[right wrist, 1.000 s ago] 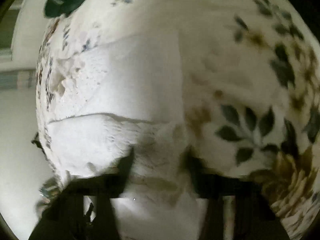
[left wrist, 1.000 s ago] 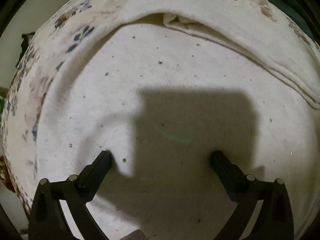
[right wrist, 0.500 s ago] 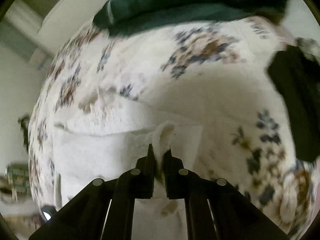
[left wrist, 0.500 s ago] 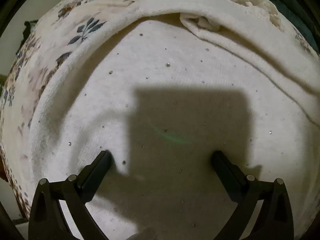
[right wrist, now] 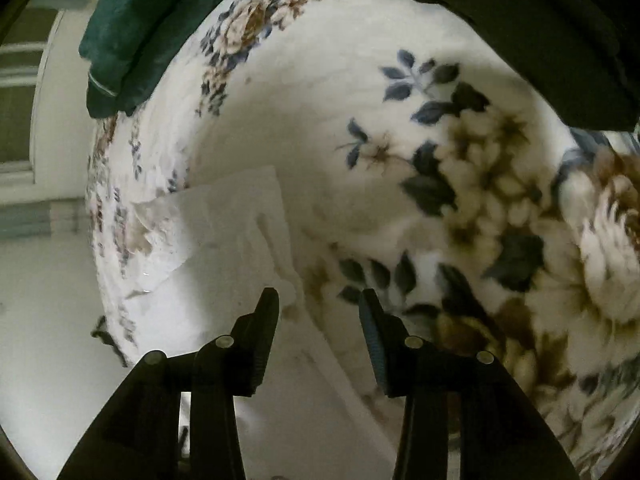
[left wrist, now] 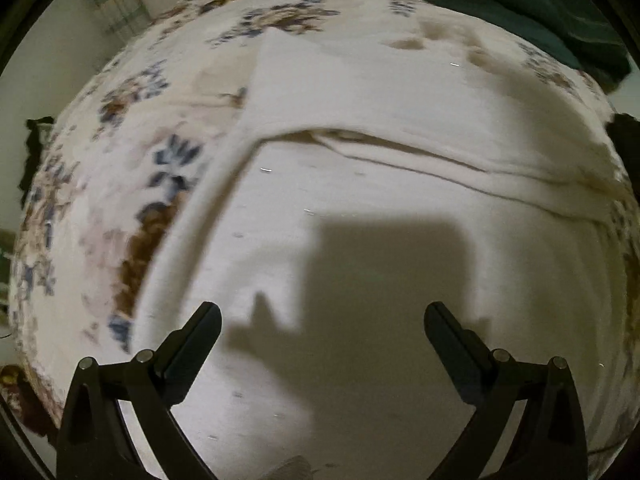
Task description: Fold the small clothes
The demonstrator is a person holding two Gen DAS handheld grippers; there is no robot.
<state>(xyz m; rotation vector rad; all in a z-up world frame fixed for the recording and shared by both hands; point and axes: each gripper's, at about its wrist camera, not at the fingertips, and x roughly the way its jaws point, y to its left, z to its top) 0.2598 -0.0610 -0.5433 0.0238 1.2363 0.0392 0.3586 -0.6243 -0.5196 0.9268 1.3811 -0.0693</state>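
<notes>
item: cream knit garment (left wrist: 360, 208), small; lies on floral bedspread (right wrist: 460, 184), far flap folded over the body, soft, limp. left hand-held gripper (left wrist: 322, 320): spread wide above it, empty. right hand-held gripper (right wrist: 319, 304): parted, empty, at garment edge. risk: flap may slide open; a careless pinch could catch the bedspread too.

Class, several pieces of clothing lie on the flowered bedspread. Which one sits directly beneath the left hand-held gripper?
The cream-white garment, partly folded, under the open left hand-held gripper. The dark green garment lies bunched at the far edge of the flowered bedspread, well beyond it.
</notes>
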